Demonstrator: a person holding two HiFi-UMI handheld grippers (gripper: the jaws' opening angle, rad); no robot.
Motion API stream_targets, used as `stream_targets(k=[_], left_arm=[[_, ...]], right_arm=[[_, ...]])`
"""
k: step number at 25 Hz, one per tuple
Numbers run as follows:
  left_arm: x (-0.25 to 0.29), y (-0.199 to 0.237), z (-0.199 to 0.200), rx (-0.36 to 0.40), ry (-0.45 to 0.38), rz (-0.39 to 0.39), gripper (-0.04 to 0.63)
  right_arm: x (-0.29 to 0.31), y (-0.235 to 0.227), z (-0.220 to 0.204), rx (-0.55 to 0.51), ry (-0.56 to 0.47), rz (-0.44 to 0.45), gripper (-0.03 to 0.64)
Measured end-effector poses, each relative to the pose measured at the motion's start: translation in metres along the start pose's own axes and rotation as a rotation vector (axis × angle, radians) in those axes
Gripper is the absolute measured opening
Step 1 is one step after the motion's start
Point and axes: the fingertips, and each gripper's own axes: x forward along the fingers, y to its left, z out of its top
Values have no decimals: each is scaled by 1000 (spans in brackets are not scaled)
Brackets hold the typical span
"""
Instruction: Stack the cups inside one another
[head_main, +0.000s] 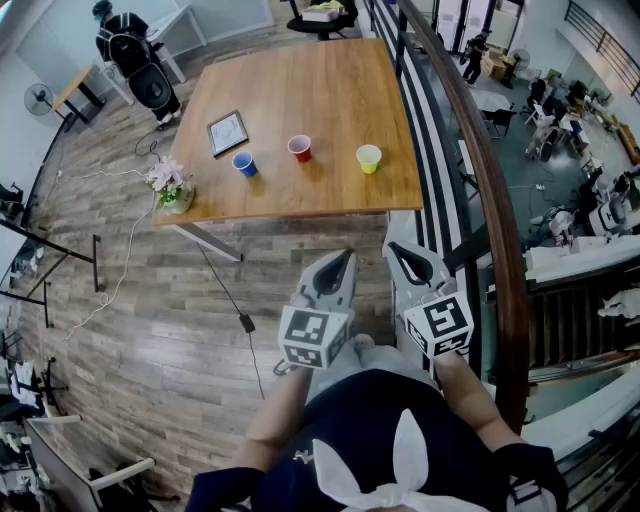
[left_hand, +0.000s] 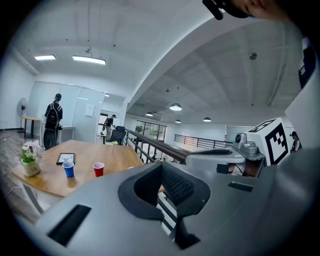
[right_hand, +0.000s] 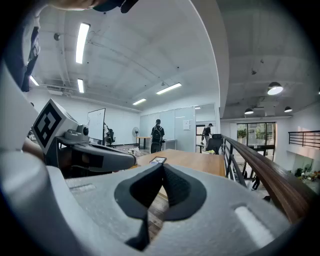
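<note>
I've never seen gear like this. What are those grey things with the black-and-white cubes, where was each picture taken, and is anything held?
No robot: a person holds a two-jaw gripper in each hand, the left gripper and the right gripper. One picture comes from a camera on the person's head, looking down; the other two from cameras riding on each gripper. Both pairs of jaws are shut, holding nothing. Ahead, a wooden table bears a blue cup, a red cup and a yellow cup, standing apart, plus a framed picture and potted flowers.
</note>
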Motion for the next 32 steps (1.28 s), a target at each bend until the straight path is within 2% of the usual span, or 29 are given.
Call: stream_targets(k=[4,16,30,31,32], left_arm=[[-1,-1,7,8,-10,5,17],[1,5,-9,-16,22,5,17],[53,73,-14,-32,88,-30,17],[57,79,-12,-34,89,-33,17],[62,85,-10,-37,90,-33,17]], right_arm=[[-2,1,5,-20,-13,-1,-3],[8,-1,1,-14,-21,3,-2],[88,-39,3,-3,5,-39,2],[95,-42,5,0,9,-38,60],[103,-46,6,4,13,-37,80]])
